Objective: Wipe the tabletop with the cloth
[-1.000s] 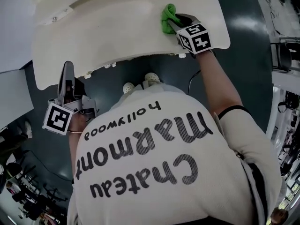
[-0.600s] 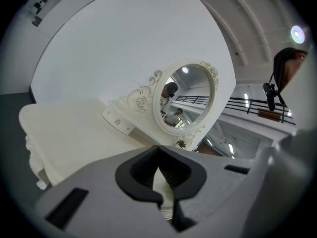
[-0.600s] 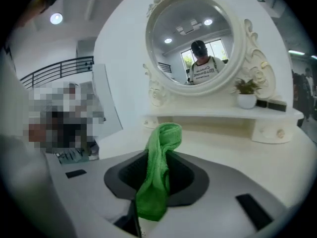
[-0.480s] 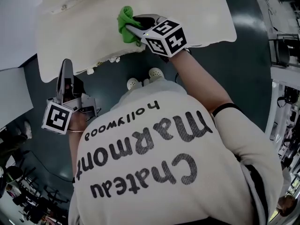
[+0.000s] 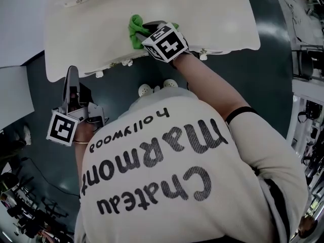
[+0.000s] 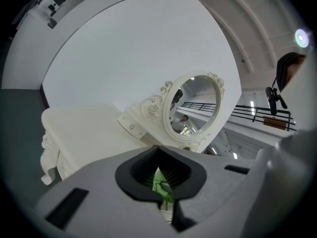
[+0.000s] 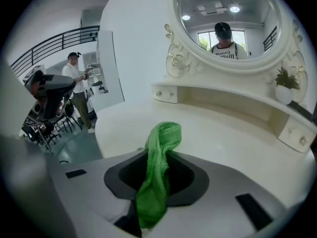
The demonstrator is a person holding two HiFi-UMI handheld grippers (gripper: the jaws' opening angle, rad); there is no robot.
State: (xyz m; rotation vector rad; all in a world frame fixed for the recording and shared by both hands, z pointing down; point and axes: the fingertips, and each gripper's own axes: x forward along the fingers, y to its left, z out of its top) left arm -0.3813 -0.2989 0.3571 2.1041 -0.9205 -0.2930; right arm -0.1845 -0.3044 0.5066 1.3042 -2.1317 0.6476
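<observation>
The green cloth [image 5: 134, 30] lies bunched on the cream tabletop [image 5: 212, 14] near its front edge, left of the middle. My right gripper [image 5: 145, 30] is shut on the cloth [image 7: 164, 135], which hangs out of the jaws and rests on the tabletop [image 7: 233, 138]. My left gripper [image 5: 72, 74] is held off the table at the lower left, over the dark floor, and points at the table's left end. In the left gripper view its jaws [image 6: 161, 182] are shut with nothing in them; the cloth [image 6: 159, 186] shows far off through the slit.
An ornate oval mirror [image 7: 228, 24] rises behind a raised shelf with small drawers [image 7: 163, 94]. A little potted plant [image 7: 283, 86] stands on the shelf at the right. A person [image 7: 77, 83] stands on the floor beyond the table's left end. A white panel [image 5: 15, 24] is at the left.
My right gripper has swept the cloth leftwards along the front of the tabletop, from the right part to left of the middle. The left gripper has stayed where it was.
</observation>
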